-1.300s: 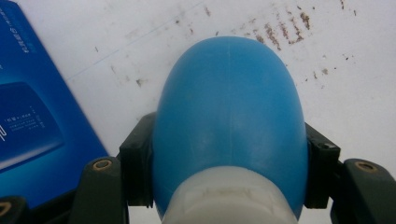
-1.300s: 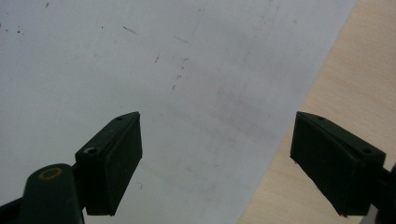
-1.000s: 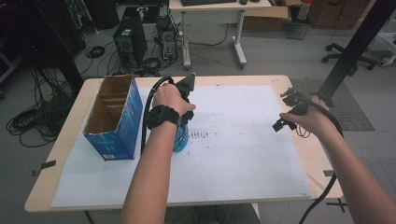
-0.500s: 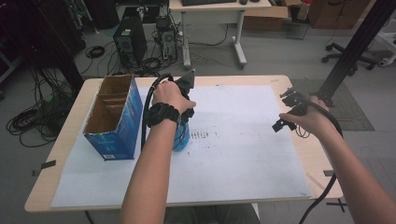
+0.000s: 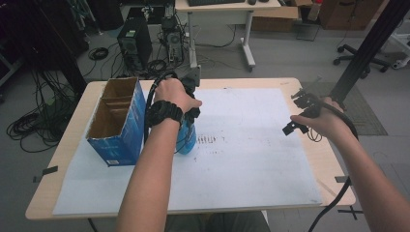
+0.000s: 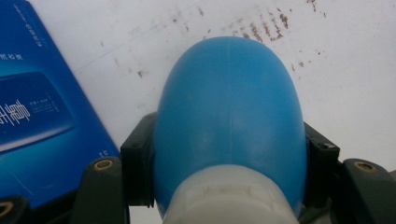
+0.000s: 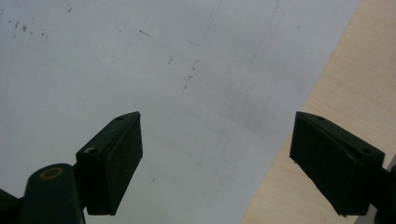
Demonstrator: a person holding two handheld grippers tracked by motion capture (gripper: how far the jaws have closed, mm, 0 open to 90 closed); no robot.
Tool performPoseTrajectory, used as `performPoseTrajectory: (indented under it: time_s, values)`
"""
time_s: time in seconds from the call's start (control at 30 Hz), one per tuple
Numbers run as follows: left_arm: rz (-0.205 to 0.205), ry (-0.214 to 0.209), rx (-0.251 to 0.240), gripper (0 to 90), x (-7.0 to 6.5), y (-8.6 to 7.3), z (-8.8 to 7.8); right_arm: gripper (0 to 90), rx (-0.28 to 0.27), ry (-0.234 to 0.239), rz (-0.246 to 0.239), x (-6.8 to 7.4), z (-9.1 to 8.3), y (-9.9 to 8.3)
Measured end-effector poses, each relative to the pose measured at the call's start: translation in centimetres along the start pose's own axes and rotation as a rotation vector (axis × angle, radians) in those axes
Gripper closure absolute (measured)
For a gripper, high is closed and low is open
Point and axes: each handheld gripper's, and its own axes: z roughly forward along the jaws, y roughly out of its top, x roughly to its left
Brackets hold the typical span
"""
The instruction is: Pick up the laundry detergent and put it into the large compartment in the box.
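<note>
A blue bottle [image 5: 186, 140] with a white neck hangs just over the white paper sheet [image 5: 241, 164], right beside the blue cardboard box [image 5: 123, 140]. My left gripper [image 6: 229, 161] is shut on it, its black pads [image 6: 137, 163] pressing both sides of the rounded blue body [image 6: 229, 107] above the white collar. In the high view the left hand covers most of that gripper. My right gripper [image 5: 295, 112] stands open near the paper's right edge, and its jaws [image 7: 217, 163] are wide apart with nothing between them.
The blue box is open on top, shows cardboard dividers inside, and its side [image 6: 37, 116] lies close to the left of the bottle. The wooden table [image 5: 72, 125] shows bare around the paper. Faint dark marks [image 5: 208, 140] dot the sheet's middle.
The left hand has risen a little with the bottle in its gripper. The right hand has kept still.
</note>
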Motion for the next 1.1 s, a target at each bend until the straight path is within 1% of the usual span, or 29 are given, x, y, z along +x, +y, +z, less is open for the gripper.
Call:
performPoseTrajectory:
  time_s: [0.2, 0.33, 0.5, 0.6, 0.83, 1.0, 1.1]
  values:
    - [-0.004, -0.013, -0.002, 37.6, 0.3, -0.3, -0.6, 17.4, -0.006, 0.002, -0.013, 0.6, -0.6, 0.3]
    - [0.001, -0.009, -0.002, 37.6, 0.3, -0.4, -1.1, 17.4, -0.002, 0.007, -0.013, 0.9, -0.7, 0.4]
    - [0.003, -0.016, -0.001, 37.6, 0.3, -0.5, -2.0, 17.4, -0.003, 0.008, -0.017, 1.2, -1.0, 0.5]
    - [0.005, -0.02, -0.006, 37.7, 0.3, -0.6, -2.6, 17.4, -0.004, 0.005, -0.021, 1.3, -1.4, 0.6]
    - [0.009, -0.015, -0.017, 37.6, 0.2, -0.7, -4.1, 17.5, -0.007, 0.001, -0.029, 1.5, -2.0, 0.9]
    - [0.006, -0.019, -0.02, 37.6, 0.1, -0.7, -5.5, 17.4, -0.018, -0.002, -0.032, 1.7, -2.6, 1.2]
    - [0.007, -0.014, -0.022, 37.6, 0.1, -0.7, -6.3, 17.4, -0.021, -0.004, -0.034, 1.7, -2.9, 1.2]
